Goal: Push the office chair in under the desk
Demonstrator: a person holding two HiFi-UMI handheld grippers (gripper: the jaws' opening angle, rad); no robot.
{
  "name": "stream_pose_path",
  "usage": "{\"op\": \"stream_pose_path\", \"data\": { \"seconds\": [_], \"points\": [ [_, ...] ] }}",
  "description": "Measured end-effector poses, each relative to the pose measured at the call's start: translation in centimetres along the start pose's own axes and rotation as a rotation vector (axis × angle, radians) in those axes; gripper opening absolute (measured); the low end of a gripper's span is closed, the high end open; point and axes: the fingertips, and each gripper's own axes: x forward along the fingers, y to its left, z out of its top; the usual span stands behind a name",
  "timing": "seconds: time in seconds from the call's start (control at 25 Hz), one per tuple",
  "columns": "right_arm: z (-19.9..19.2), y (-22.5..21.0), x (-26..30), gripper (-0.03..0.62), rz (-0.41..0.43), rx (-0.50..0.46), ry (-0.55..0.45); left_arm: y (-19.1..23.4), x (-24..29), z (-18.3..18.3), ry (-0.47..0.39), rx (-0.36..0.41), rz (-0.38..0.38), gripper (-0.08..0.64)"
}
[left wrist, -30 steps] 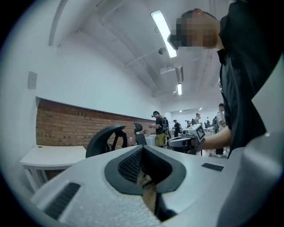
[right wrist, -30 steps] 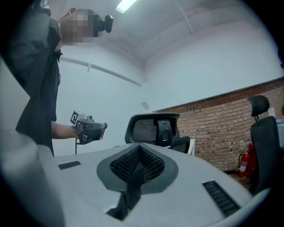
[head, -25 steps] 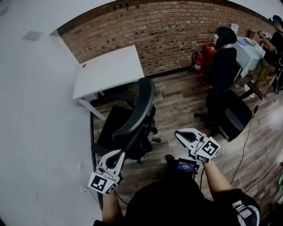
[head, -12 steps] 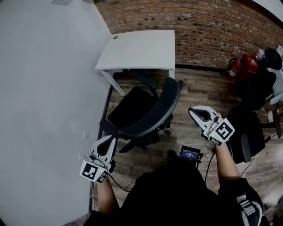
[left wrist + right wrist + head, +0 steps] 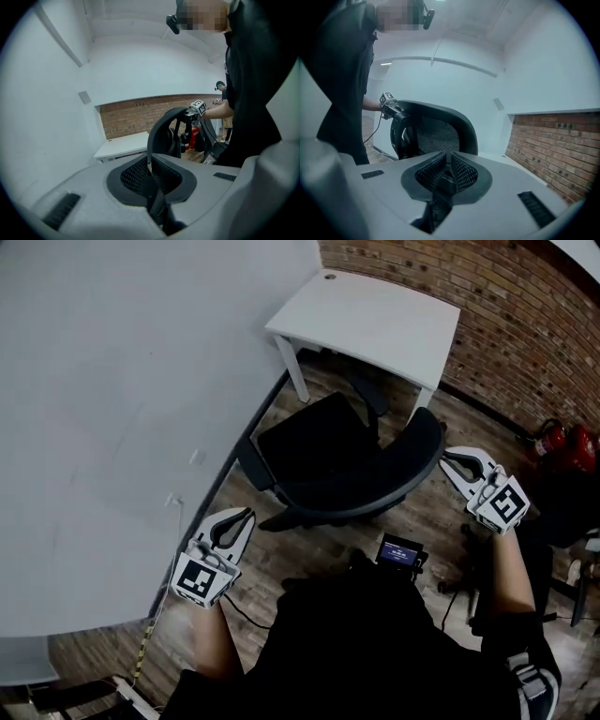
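The black office chair stands in front of the white desk [image 5: 375, 320], with its seat [image 5: 319, 442] partly under the desk edge and its curved backrest [image 5: 375, 491] towards me. My left gripper [image 5: 244, 517] is shut and empty, a little short of the backrest's left end. At the backrest's right end my right gripper [image 5: 452, 458] is also shut and empty; whether it touches the chair I cannot tell. In the left gripper view the shut jaws [image 5: 149, 161] point at the backrest [image 5: 164, 136] and the desk [image 5: 124, 145]. The right gripper view looks over the shut jaws [image 5: 449, 159] at the mesh backrest [image 5: 440, 131].
A white wall [image 5: 112, 381] runs close along the left, and a brick wall [image 5: 525, 296] rises behind the desk. Red fire extinguishers [image 5: 567, 442] and another dark chair [image 5: 562, 507] are at the right. Wooden floor lies around the chair.
The view has swung round so the chair and desk now lie straight ahead. Both grippers moved, the right one out to the backrest's right end, the left one lower left. Both stayed shut.
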Motion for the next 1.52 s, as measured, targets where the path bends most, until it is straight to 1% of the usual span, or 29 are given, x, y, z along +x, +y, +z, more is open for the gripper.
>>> {"op": "stream_pose_path", "data": {
  "seconds": [0.04,0.12,0.16,0.2,0.24,0.28,0.4,0.48,0.56,0.64,0.68,0.84,0.92,1.0,1.08,1.16,1.28,1.52],
  "points": [
    [-0.5,-0.3,0.3,0.038,0.036,-0.015,0.015,-0.1,0.1,-0.5,0.022,0.013,0.001,0.017],
    [-1.8,-0.9,0.8,0.096,0.097,-0.061,0.081,-0.3,0.3,-1.6,0.069,0.05,-0.011,0.018],
    [-2.3,-1.0,1.1,0.106,0.128,-0.088,0.115,-0.4,0.5,-2.1,0.088,0.067,-0.02,0.027],
    [-2.6,-1.1,1.4,0.12,0.159,-0.111,0.144,-0.4,0.6,-2.6,0.105,0.076,-0.029,0.051],
    [-2.9,-1.1,1.9,0.135,0.187,-0.125,0.172,-0.3,0.6,-3.0,0.119,0.081,-0.037,0.08],
    [-3.1,-1.1,2.3,0.146,0.212,-0.132,0.198,0.0,0.7,-3.5,0.131,0.084,-0.044,0.093],
    [-3.8,-1.3,3.8,0.17,0.286,-0.147,0.26,0.8,0.7,-4.6,0.169,0.095,-0.061,0.11],
    [-4.4,-1.4,4.5,0.183,0.331,-0.186,0.279,0.7,0.8,-5.2,0.195,0.096,-0.077,0.128],
    [-5.0,-1.8,4.5,0.193,0.365,-0.236,0.3,-0.1,1.4,-5.4,0.206,0.084,-0.099,0.141],
    [-5.5,-2.4,4.2,0.204,0.387,-0.297,0.343,-0.9,2.0,-5.6,0.218,0.071,-0.125,0.156],
    [-5.8,-2.7,4.2,0.206,0.399,-0.335,0.369,-1.3,2.4,-5.8,0.229,0.076,-0.142,0.164],
    [-7.9,-3.0,4.2,0.215,0.473,-0.497,0.485,-2.6,3.5,-7.3,0.312,0.133,-0.193,0.196],
    [-8.8,-2.8,4.5,0.219,0.511,-0.571,0.531,-2.8,3.7,-7.6,0.332,0.156,-0.204,0.204],
    [-9.2,-2.8,4.7,0.219,0.536,-0.624,0.554,-3.0,3.8,-7.5,0.34,0.174,-0.213,0.212],
    [-9.4,-3.1,4.7,0.219,0.548,-0.652,0.565,-3.4,3.9,-7.7,0.364,0.185,-0.244,0.212],
    [-9.5,-3.2,5.0,0.219,0.56,-0.666,0.571,-3.8,3.8,-8.5,0.407,0.189,-0.276,0.212],
    [-9.5,-3.0,6.0,0.219,0.588,-0.692,0.583,-3.6,3.5,-10.0,0.472,0.2,-0.276,0.212],
    [-10.3,-2.6,7.2,0.221,0.648,-0.716,0.615,-3.4,4.1,-11.5,0.566,0.275,-0.308,0.212]
  ]
}}
